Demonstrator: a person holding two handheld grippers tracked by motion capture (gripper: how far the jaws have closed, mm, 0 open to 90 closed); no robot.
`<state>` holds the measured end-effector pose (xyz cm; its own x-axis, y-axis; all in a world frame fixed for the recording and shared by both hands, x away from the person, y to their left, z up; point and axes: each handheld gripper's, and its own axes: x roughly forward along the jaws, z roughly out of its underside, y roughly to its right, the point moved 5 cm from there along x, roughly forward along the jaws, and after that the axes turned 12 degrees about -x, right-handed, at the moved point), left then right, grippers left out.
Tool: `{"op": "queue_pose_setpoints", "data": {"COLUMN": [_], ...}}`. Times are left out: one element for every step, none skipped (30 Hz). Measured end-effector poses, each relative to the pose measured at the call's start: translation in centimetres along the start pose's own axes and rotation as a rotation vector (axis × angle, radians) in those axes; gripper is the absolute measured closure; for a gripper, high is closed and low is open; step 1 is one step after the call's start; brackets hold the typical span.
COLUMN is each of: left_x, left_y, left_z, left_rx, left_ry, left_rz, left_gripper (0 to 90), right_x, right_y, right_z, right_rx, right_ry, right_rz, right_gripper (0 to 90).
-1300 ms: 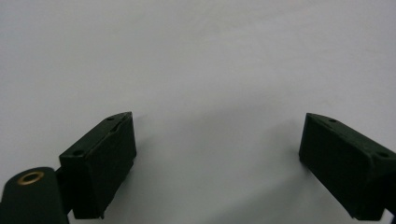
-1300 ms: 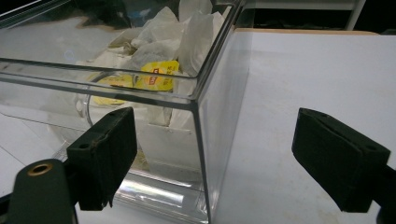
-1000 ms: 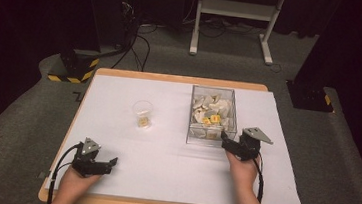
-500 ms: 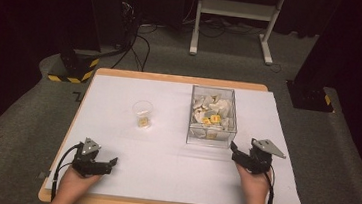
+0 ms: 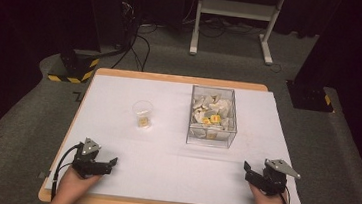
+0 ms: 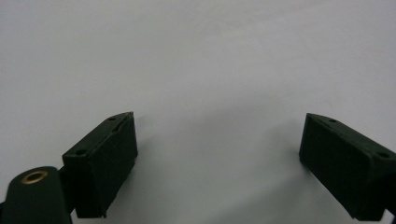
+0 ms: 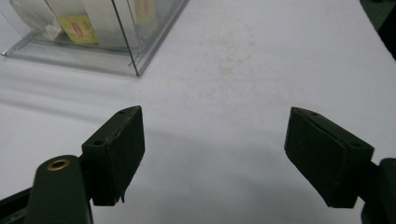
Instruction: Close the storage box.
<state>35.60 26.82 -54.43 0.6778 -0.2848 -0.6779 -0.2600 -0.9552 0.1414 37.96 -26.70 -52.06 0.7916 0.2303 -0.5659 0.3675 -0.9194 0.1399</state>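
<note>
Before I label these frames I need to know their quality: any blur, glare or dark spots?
High view: white table evenly lit, surroundings nearly black, the clear box and cup soft. Left gripper view: jaws throw faint shadows on the plain white surface. Right gripper view: box slightly blurred, its walls catching light, pale stains on the sheet.

— What is counted on the surface?
— One clear box of packets, one small clear cup.
— And grippers?
— Two are counted: a left gripper, a right gripper.
</note>
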Motion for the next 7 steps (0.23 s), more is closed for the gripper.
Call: {"op": "queue_pose_setpoints", "data": {"left_x": [0.01, 0.01, 0.00, 0.00, 0.00, 0.00, 0.01], "left_y": [-0.01, -0.01, -0.01, -0.01, 0.00, -0.01, 0.01], "left_z": [-0.01, -0.01, 0.00, -0.01, 0.00, -0.01, -0.01], "left_rx": [-0.002, -0.003, -0.003, 0.000, -0.001, -0.003, -0.004], "left_ry": [-0.001, -0.002, -0.002, -0.001, -0.002, -0.002, 0.000], "left_rz": [0.001, 0.002, 0.002, 0.001, 0.001, 0.002, 0.002], "left_gripper": [11.8, 11.7, 11.8, 11.7, 11.8, 11.7, 11.7], "right_x": [-0.11, -0.24, -0.24, -0.11, 0.00, 0.04, 0.07], "right_y": [-0.09, -0.24, -0.38, -0.48, -0.62, -0.71, -0.78], "right_z": [0.01, -0.08, -0.06, 0.02, 0.04, 0.02, 0.00], "right_rx": [-0.005, -0.013, -0.019, -0.030, -0.036, -0.046, -0.046], "right_ry": [0.005, 0.019, 0.018, 0.008, 0.002, 0.001, 0.001], "right_rz": [0.003, 0.008, 0.009, 0.008, 0.012, 0.013, 0.015], "right_gripper": [20.9, 21.8, 21.7, 21.6, 21.6, 21.6, 21.4]}}
